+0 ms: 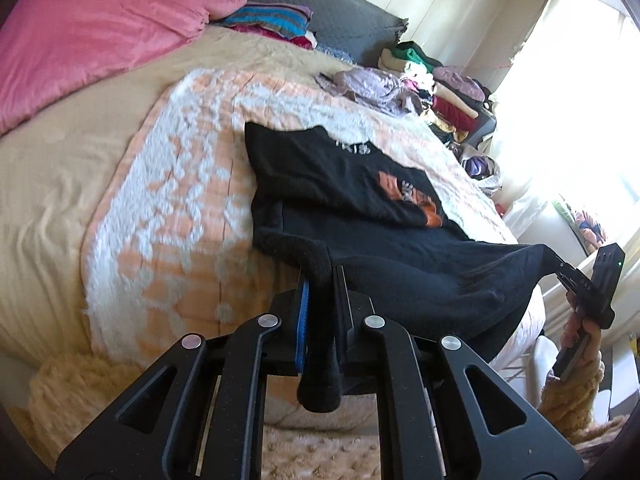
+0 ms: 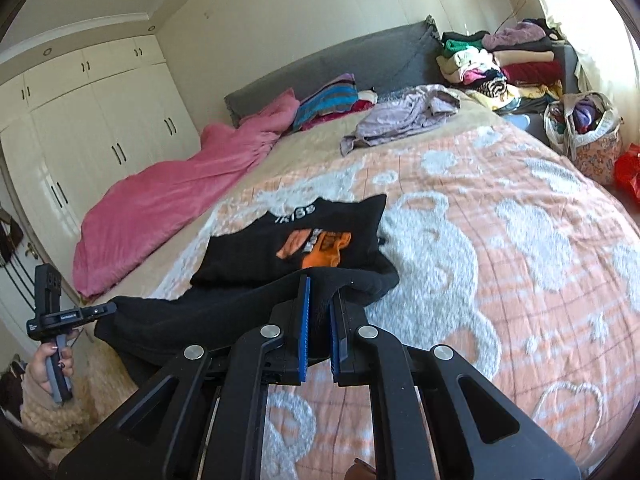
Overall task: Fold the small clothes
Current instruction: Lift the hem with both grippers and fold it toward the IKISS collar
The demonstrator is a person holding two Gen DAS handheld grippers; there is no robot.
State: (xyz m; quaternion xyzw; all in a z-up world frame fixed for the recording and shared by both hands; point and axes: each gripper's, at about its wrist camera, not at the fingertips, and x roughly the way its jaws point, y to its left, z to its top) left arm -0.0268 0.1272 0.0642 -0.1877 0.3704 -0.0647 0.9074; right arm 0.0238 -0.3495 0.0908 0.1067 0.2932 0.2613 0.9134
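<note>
Big bed (image 2: pixel 520 240), peach-white blanket (image 1: pixel 168 200) on top. Black tee (image 1: pixel 340 184), orange print, far half flat on blanket, near hem lifted off and stretched between both grippers. Left gripper (image 1: pixel 320 280) clamped on one hem corner, right gripper (image 2: pixel 319 304) pinching the other, pretty solid grip.
</note>
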